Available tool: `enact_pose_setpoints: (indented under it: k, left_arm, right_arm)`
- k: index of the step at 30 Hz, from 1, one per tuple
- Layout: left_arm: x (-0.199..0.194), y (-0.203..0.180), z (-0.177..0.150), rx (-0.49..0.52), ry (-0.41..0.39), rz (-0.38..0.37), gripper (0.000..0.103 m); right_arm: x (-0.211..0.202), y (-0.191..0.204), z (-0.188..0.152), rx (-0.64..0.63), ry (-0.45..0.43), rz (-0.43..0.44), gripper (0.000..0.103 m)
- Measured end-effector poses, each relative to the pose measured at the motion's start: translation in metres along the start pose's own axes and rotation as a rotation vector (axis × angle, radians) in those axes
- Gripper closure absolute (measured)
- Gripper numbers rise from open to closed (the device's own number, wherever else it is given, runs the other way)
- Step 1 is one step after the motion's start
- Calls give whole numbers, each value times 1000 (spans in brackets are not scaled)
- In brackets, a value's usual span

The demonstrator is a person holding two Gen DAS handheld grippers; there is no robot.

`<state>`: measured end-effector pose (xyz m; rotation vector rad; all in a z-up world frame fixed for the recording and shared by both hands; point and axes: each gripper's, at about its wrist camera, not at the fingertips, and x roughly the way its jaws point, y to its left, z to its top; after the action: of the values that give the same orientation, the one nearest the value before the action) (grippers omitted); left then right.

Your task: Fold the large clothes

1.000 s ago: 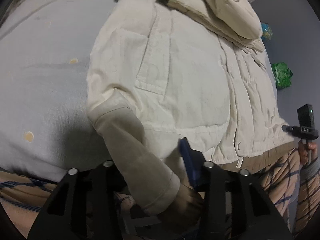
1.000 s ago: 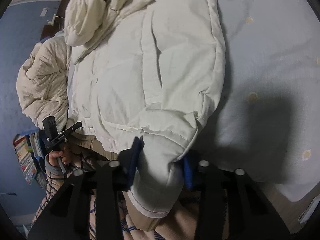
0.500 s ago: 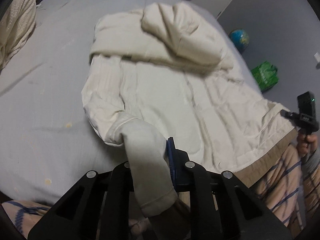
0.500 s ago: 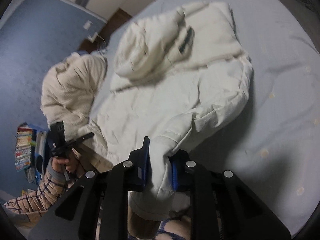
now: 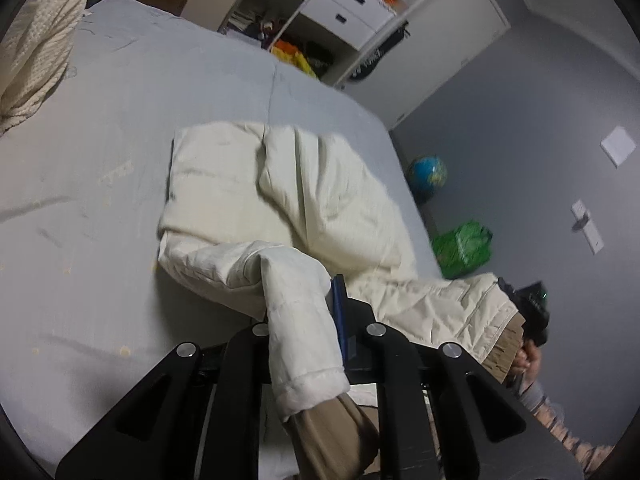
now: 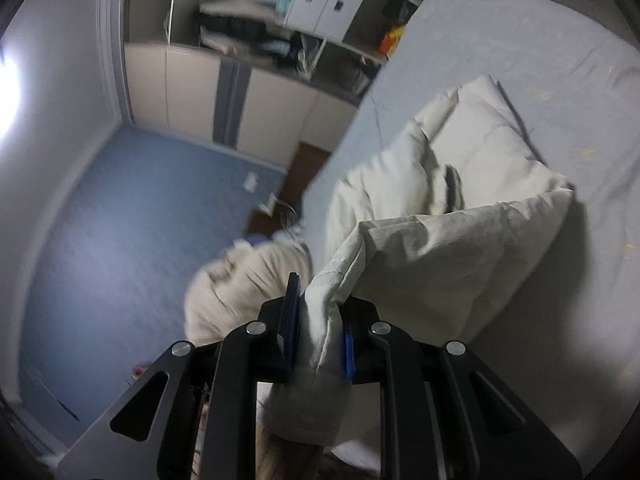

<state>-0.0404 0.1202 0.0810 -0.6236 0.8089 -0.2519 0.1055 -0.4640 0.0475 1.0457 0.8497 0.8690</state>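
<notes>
A cream padded jacket (image 5: 280, 196) lies on the grey bed (image 5: 100, 184), hood toward the far end. My left gripper (image 5: 300, 312) is shut on the jacket's left sleeve (image 5: 296, 320), whose tan cuff hangs between the fingers. My right gripper (image 6: 318, 332) is shut on the right sleeve (image 6: 320, 320) and holds it lifted above the bed; the jacket body (image 6: 460, 208) trails from it. The right gripper also shows at the right edge of the left wrist view (image 5: 532, 308), by the jacket's hem.
A cream knitted blanket (image 5: 36, 48) lies at the bed's far left, also seen blurred in the right wrist view (image 6: 240, 280). Shelves and white drawers (image 5: 344, 4) stand beyond the bed. A globe (image 5: 427, 172) and a green bag (image 5: 464, 246) sit on the floor at right.
Both grippers have closed on the sleeves and risen, pulling the sleeves up and back. The views now tilt up, showing the room beyond the bed.
</notes>
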Motion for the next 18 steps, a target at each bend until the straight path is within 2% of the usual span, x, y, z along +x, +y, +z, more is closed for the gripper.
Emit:
enact_pose_setpoints:
  k: [6,10,18]
  left_arm:
    - [1,4,33,-70,-63,-67,90]
    - [7,5,57,-126,-120,-102,90]
    - [38,14,101,-221,-215,-79,90]
  right_arm:
    - [14,13,32,10,-57,1,88]
    - [16,6,54,54,-123,-16,88]
    - [27,-26,95,155,-255,-47,89]
